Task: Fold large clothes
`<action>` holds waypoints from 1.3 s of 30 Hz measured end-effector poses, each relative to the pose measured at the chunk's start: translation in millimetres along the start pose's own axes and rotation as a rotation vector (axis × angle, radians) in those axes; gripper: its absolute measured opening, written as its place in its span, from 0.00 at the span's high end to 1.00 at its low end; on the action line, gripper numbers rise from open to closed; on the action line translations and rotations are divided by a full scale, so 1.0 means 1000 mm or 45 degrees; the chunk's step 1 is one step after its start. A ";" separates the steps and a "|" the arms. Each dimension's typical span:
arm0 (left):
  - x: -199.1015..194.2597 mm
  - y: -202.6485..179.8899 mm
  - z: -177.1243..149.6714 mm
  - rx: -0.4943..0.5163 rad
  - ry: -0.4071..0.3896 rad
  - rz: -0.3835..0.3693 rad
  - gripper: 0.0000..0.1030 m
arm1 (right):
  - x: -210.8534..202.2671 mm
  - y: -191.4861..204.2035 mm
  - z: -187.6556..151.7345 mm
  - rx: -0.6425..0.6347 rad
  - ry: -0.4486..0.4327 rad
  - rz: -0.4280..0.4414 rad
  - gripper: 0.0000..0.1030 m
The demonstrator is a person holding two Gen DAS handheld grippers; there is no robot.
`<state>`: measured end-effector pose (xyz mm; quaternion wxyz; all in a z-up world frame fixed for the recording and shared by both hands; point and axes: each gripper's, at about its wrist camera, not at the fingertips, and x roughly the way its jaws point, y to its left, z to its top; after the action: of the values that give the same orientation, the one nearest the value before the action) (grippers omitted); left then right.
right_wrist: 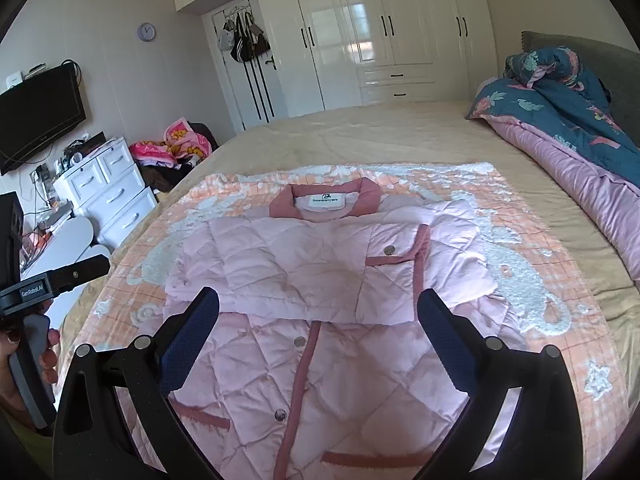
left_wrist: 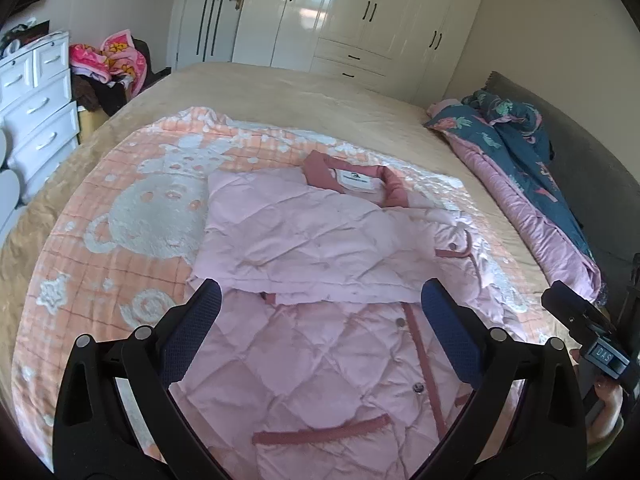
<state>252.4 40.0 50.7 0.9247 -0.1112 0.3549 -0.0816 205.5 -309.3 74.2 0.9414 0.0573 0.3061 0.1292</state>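
A pale pink quilted jacket with dark pink trim and collar lies front-up on an orange and white blanket on the bed. Both sleeves are folded across its chest. It also shows in the right wrist view. My left gripper is open and empty, hovering above the jacket's lower half. My right gripper is open and empty, also above the lower half. The right gripper's body shows at the right edge of the left wrist view; the left one shows at the left of the right wrist view.
The bed has a beige cover. A blue and pink duvet is piled by the grey headboard. A white drawer unit and a heap of clothes stand left of the bed. White wardrobes line the far wall.
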 end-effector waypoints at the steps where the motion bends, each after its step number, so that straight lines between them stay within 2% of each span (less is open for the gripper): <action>1: -0.002 -0.001 -0.001 0.001 -0.002 -0.001 0.09 | -0.004 -0.001 -0.001 0.005 -0.005 -0.003 0.04; 9: -0.019 -0.006 -0.019 0.011 -0.012 -0.016 0.09 | -0.023 -0.008 -0.016 0.022 0.010 -0.030 0.04; 21: -0.049 -0.004 -0.054 -0.043 -0.010 -0.040 0.09 | -0.052 -0.015 -0.035 0.026 0.030 -0.055 0.04; 39: -0.079 -0.002 -0.096 -0.026 0.054 0.060 0.09 | -0.094 -0.028 -0.063 0.032 0.046 -0.067 0.04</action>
<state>129.5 42.4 31.8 0.9174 -0.1105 0.3777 -0.0586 100.8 -360.6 70.6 0.9381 0.0587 0.3260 0.1016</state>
